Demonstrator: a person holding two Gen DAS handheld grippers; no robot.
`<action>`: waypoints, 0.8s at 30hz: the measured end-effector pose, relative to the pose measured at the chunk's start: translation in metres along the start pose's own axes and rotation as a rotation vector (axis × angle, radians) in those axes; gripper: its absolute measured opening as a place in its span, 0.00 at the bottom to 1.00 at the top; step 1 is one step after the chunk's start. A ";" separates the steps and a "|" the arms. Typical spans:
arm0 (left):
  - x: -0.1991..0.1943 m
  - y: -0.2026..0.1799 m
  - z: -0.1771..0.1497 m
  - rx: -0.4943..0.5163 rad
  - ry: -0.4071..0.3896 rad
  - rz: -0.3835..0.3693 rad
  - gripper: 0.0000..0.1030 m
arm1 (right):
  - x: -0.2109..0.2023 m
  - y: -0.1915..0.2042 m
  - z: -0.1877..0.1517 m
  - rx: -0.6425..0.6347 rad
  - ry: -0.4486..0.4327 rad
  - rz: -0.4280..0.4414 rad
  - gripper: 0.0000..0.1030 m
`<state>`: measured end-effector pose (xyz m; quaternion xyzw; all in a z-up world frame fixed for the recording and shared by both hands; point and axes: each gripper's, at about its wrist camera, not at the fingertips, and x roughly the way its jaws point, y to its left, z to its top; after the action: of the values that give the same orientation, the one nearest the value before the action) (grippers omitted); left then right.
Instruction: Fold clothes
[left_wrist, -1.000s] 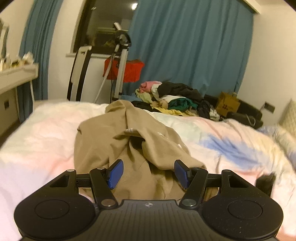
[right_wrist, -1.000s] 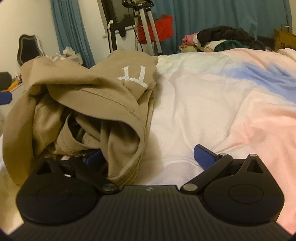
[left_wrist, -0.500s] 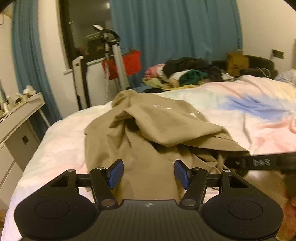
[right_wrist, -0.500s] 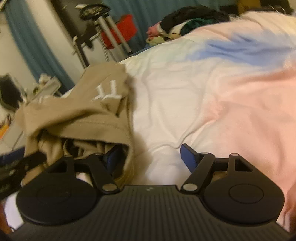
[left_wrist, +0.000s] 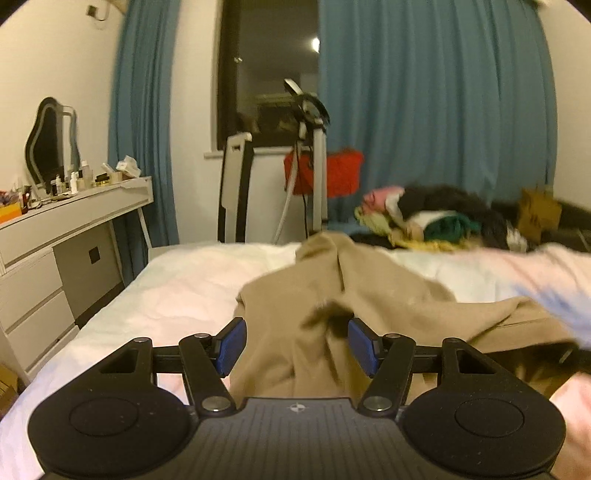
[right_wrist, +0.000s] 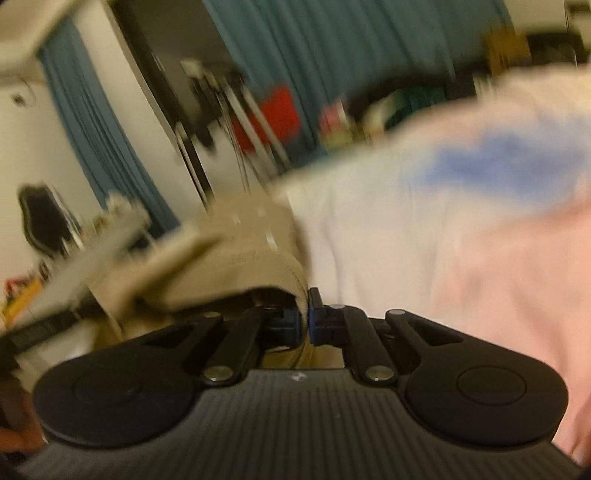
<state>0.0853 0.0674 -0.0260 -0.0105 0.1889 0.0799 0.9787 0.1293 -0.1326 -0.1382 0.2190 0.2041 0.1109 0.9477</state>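
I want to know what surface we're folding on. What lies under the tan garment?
The tan garment lies on the bed's white-and-pink cover, visible all around it. Anything beneath its bunched folds is hidden.

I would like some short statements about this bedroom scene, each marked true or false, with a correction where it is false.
1. The right tongs are shut on an edge of the tan garment. True.
2. The left tongs are clamped tight on the tan garment. False: their pads stand apart, with the cloth lying between them.
3. The tan garment lies on the bed. True.
4. The pile of mixed clothes sits on the white desk. False: the pile is at the far end of the bed; the desk carries small bottles and a mirror.
5. The curtains are red. False: they are blue; a red cloth hangs by the window.
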 end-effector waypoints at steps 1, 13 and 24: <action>-0.002 0.002 0.003 -0.015 -0.007 -0.009 0.61 | -0.009 0.004 0.008 -0.016 -0.044 0.014 0.07; -0.082 0.029 0.018 -0.070 -0.119 -0.340 0.64 | -0.078 0.086 0.082 -0.351 -0.234 0.085 0.07; -0.100 0.003 0.005 0.035 -0.116 -0.211 0.62 | -0.145 0.160 0.135 -0.474 -0.354 0.103 0.07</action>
<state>-0.0047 0.0554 0.0161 -0.0087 0.1311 -0.0262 0.9910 0.0396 -0.0850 0.0953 0.0177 -0.0073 0.1637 0.9863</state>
